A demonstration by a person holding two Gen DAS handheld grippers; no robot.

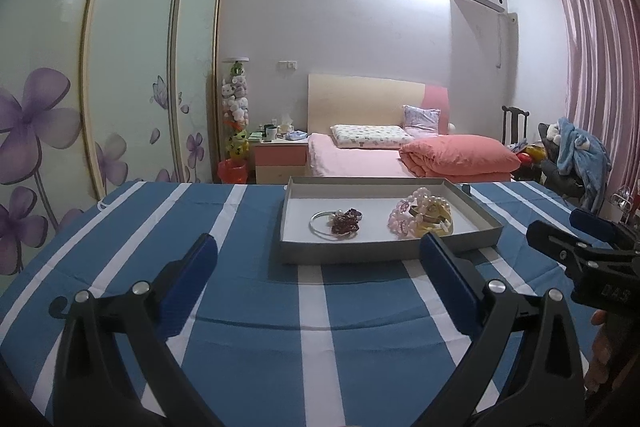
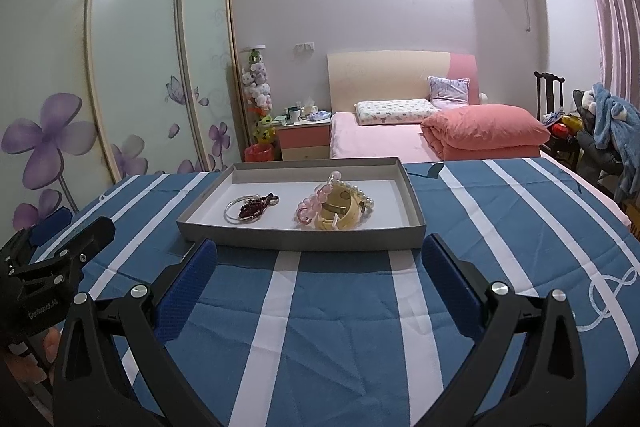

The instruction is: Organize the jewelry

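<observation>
Grey tray (image 2: 414, 205) on the striped tabletop (image 2: 340, 307) holds two jewelry piles: silver bangle (image 2: 236, 213) left, pink beads (image 2: 310, 205) right. Both tongs, left (image 1: 318, 251) and right (image 2: 318, 251), hover wide and empty; approach one pile slowly, pinching a single piece.

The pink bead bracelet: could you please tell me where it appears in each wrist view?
Left wrist: pink bead bracelet lies right of centre, in the right half of the grey tray, against the yellow piece.
Right wrist: pink bead bracelet sits at centre, same tray half.
Shared landmark: the silver bangle in the tray's left half.
</observation>
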